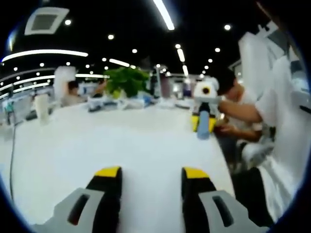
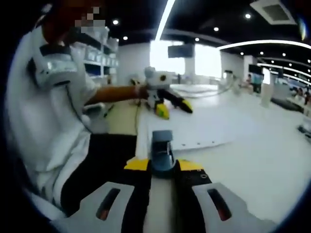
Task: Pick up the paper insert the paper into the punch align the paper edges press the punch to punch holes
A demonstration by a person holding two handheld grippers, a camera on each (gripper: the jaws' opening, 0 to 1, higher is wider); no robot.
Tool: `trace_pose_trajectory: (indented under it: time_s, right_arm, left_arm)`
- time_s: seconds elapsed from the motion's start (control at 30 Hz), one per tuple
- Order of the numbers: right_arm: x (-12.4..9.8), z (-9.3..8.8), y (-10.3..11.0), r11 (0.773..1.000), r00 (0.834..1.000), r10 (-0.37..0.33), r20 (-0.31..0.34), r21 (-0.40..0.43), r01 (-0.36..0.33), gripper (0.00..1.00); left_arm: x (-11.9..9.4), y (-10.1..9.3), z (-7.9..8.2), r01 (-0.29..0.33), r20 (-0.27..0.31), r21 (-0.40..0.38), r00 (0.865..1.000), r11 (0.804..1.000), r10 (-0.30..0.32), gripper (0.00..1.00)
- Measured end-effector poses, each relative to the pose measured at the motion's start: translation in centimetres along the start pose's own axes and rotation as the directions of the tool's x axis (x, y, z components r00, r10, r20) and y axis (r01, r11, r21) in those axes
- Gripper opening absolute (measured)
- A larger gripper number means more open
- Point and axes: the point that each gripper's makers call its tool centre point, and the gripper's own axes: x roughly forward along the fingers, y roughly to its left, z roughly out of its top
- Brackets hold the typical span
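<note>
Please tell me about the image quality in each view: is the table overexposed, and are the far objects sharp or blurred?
Left gripper view: the white table is washed out, the plant soft, ceiling lights glaring. Right gripper view: the paper nearly merges into the bright table, the punch is clearer, the window blown out.

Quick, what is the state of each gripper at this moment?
Left gripper: open, holding nothing, above the white table.
Right gripper: shut on the blue punch, by the paper.
</note>
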Motion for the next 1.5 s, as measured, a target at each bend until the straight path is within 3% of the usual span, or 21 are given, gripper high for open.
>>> trace_pose_trajectory:
  time_s: [0.7,0.83,0.97,1.17,1.33,1.5]
  right_arm:
    - [0.6,0.1,0.4,0.998,0.998,0.059,-0.006,0.002,-0.059,0.23]
    - [0.6,0.0,0.4,0.999,0.999,0.050,-0.007,0.008,-0.050,0.30]
    - [0.4,0.1,0.6,0.999,0.999,0.048,0.002,0.021,-0.048,0.31]
    - [-0.3,0.1,1.1,0.999,1.000,0.021,0.013,0.036,-0.021,0.33]
    - [-0.8,-0.4,1.9,0.998,1.000,-0.025,0.006,0.054,0.025,0.36]
    - [-1.6,-0.3,0.5,0.982,0.984,-0.168,0.054,0.101,0.162,0.37]
  left_arm:
    - [0.1,0.2,0.1,-0.006,0.006,-0.001,1.000,1.000,0.006,0.49]
    - [0.1,0.2,0.1,-0.008,0.008,-0.001,1.000,1.000,0.008,0.51]
    - [0.0,0.4,0.1,-0.015,0.012,-0.009,1.000,1.000,0.015,0.52]
    - [-0.6,0.8,1.6,-0.014,0.090,-0.068,0.996,0.998,0.020,0.52]
    - [-1.3,1.1,3.1,0.006,0.166,-0.131,0.986,0.991,0.016,0.58]
    - [-2.2,0.7,3.9,-0.001,0.188,-0.136,0.982,0.991,0.027,0.58]
